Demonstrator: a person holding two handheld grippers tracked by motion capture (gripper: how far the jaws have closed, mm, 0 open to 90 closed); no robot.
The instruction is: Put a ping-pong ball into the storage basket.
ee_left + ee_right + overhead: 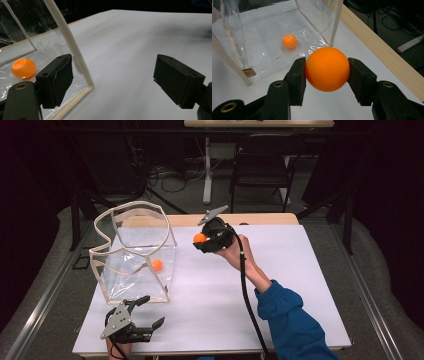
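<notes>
My right gripper [201, 239] is shut on an orange ball [327, 69] and holds it above the table, just right of a clear plastic bag [135, 252] with a cream trim. In the right gripper view both pads press on the ball's sides. A second orange ball [157, 265] lies inside the bag, seen through the plastic [289, 41] and in the left gripper view [23, 68]. My left gripper [147, 311] rests near the table's front edge, below the bag, with its jaws wide open and nothing between them. Its left jaw sits close to the bag's trimmed corner [86, 82].
The white table top [280, 285] has free room to the right. A wooden strip [384, 55] runs along its far edge. Beyond it stand a black chair [262, 162], a table leg and cables on the floor.
</notes>
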